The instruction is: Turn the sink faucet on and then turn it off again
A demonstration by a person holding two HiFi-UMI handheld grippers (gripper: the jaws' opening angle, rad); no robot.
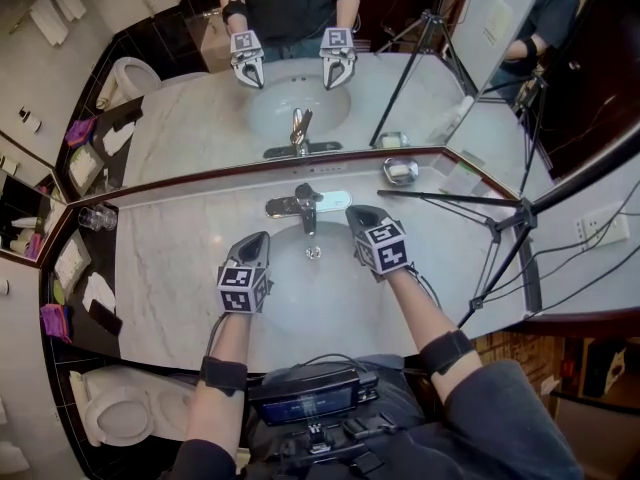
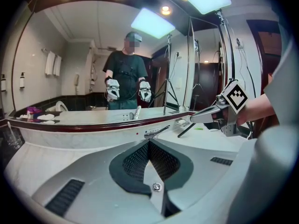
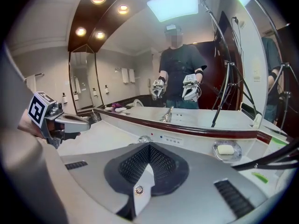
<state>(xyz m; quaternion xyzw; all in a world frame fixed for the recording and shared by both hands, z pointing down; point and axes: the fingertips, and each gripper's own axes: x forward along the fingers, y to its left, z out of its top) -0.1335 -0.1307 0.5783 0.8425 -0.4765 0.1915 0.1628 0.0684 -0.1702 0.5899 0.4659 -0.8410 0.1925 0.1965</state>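
**Jaws pressed together, nothing between them**

The jaws of the left gripper (image 1: 262,236) and the right gripper (image 1: 352,211) were fully closed and empty. In the middle of the head view both hung over the sink (image 1: 292,271). The faucet (image 1: 303,206) stood between their tips, at the basin's far edge, not touched.

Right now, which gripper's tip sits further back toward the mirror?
The right gripper: its closed tip is level with the faucet, on the soap-dish side. The left gripper, also closed, ends short of the faucet.
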